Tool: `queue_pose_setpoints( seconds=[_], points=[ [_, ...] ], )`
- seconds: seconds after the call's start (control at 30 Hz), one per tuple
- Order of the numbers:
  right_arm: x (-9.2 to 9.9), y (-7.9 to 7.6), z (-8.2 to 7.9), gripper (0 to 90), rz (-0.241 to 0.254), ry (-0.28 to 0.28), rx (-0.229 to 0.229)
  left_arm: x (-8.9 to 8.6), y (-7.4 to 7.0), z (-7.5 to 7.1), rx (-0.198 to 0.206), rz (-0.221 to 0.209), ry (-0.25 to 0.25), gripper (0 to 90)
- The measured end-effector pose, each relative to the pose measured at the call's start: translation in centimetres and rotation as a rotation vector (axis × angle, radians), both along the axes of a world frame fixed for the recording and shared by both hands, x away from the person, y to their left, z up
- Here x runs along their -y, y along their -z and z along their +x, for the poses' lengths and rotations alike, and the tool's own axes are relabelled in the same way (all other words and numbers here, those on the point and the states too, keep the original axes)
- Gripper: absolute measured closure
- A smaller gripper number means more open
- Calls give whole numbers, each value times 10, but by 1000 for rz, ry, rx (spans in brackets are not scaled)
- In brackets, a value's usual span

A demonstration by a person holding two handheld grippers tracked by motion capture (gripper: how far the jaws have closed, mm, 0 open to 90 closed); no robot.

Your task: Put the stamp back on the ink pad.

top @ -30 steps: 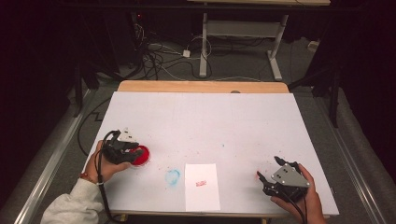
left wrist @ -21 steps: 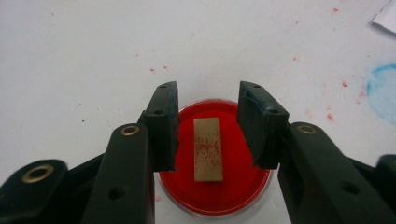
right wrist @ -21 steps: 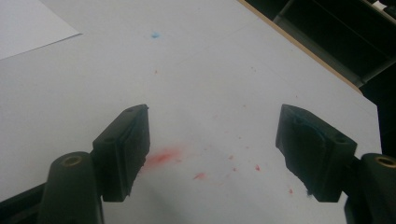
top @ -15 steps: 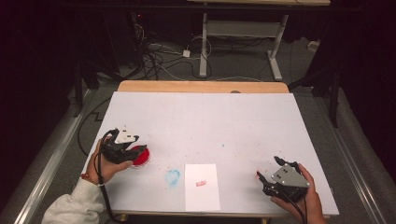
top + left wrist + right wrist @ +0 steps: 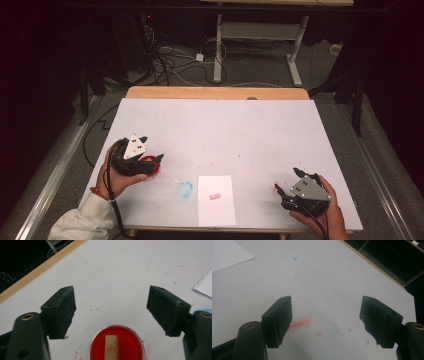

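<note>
My left gripper (image 5: 111, 307) stands with its jaws spread wide, having just been opening, nothing between the pads. The red ink pad (image 5: 117, 343) sits on the white table (image 5: 225, 130) at six o'clock below them, a wooden stamp (image 5: 111, 346) standing in it. My right gripper (image 5: 325, 317) hangs spread too, over red smudges (image 5: 298, 324).

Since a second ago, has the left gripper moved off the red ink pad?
Yes. The left gripper has drawn back toward the table's left edge, its jaws just opening, and the red ink pad with the wooden stamp stays put.
</note>
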State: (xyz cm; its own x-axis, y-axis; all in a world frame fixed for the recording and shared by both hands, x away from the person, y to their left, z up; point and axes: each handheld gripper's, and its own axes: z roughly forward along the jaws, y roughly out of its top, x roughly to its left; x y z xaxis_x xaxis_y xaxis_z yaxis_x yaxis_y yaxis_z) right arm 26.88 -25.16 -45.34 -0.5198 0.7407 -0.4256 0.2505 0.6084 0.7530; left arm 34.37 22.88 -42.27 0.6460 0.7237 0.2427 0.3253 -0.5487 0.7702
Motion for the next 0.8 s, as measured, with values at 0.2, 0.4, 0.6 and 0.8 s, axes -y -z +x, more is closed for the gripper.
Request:
queue_pose_setpoints(
  seconds=[0.2,0.4,0.6,0.8],
  points=[
    [0,0,0,262,6,6,3,4,0,-3,44,-17,25,162],
    [0,-1,0,262,15,5,-1,8,-3,-8,74,-30,26,158],
    [1,-2,0,262,35,4,-4,14,-10,-17,112,-47,41,158],
    [1,-1,0,263,34,4,-2,23,-13,-26,144,-43,71,158]
  ],
)
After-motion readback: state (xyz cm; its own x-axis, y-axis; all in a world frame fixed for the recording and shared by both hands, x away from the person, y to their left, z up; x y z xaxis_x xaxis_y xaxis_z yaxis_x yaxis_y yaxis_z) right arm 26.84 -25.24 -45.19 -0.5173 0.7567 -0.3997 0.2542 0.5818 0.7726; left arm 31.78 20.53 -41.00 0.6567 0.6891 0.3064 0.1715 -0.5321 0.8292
